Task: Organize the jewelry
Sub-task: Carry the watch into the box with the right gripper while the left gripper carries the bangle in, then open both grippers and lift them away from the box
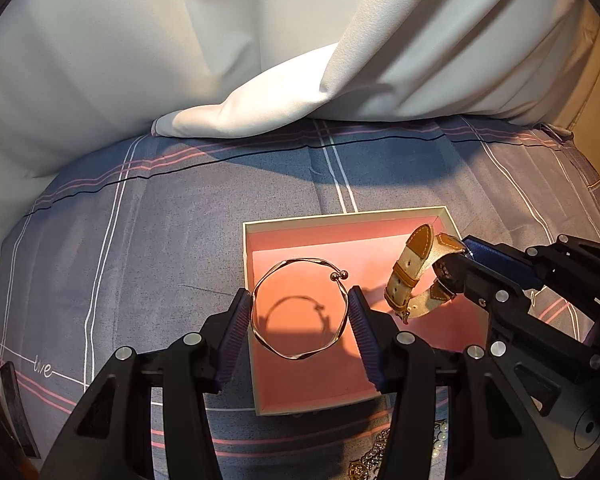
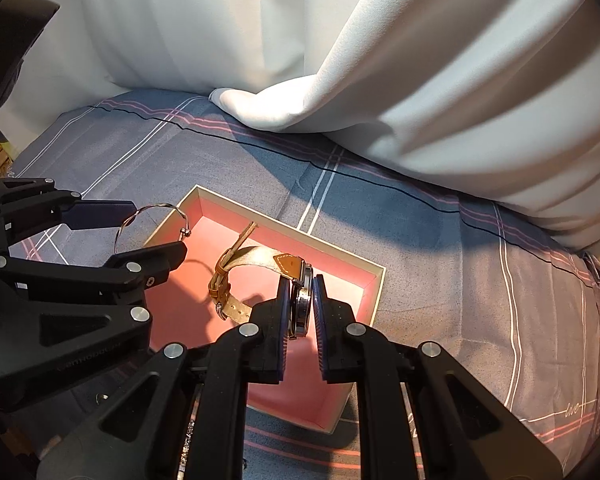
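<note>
Bed, curtain and an open pink box under two loaded grippers

A white curtain (image 1: 260, 40) drapes onto the plaid blue-grey bedsheet (image 1: 160, 220), where the pink-lined box (image 1: 444, 211) lies open. Above it the left gripper (image 1: 300, 308) clasps a silver bangle (image 1: 256, 330) across its width, and the right gripper (image 2: 301, 300) pinches a tan-strapped watch (image 2: 260, 258) by its case.

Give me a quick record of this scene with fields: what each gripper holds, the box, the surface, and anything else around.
left gripper: shut on silver bangle, held above the box
right gripper: shut on wristwatch by its case, tan strap hanging over the box
box: open, pink lining, nothing resting inside
surface: blue plaid bedsheet
backdrop: white curtain
other: pearl jewelry near the box
</note>
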The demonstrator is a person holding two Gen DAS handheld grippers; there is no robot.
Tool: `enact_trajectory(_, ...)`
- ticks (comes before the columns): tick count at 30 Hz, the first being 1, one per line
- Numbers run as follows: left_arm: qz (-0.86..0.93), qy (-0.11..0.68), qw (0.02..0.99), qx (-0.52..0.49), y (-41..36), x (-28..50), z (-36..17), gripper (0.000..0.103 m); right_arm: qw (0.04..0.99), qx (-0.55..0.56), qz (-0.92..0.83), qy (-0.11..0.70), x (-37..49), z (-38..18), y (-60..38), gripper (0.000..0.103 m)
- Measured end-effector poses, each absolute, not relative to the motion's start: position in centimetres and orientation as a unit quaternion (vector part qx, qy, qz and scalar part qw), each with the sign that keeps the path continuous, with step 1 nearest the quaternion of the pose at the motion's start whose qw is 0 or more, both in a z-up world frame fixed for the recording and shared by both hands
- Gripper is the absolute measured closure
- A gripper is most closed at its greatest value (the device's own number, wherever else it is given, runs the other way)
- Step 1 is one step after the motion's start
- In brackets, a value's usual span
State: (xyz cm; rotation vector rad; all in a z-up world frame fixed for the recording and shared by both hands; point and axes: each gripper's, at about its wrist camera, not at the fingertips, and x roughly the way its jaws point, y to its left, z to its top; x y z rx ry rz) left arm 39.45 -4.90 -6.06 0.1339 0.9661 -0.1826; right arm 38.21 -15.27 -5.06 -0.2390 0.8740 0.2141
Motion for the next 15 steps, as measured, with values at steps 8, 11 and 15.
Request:
enact_trajectory(8,-0.073,0.471,0.876,0.067,-4.8,40.0,-7.2,0.029,0.887,-0.130,0.075,0.436,38.3,-6.6,-15.6,0.079)
enact_trajectory(11,-0.080,0.451,0.887,0.065,-4.4,39.5,-5.6,0.019,0.900,-0.132,0.056,0.412,37.7,-5.0,-16.4,0.059)
enact_trajectory(15,-0.084,0.408,0.907,0.060,-3.5,38.3,-2.8,0.006,0.921,-0.128,0.041,0.366,36.2,-2.2,-17.5,0.025)
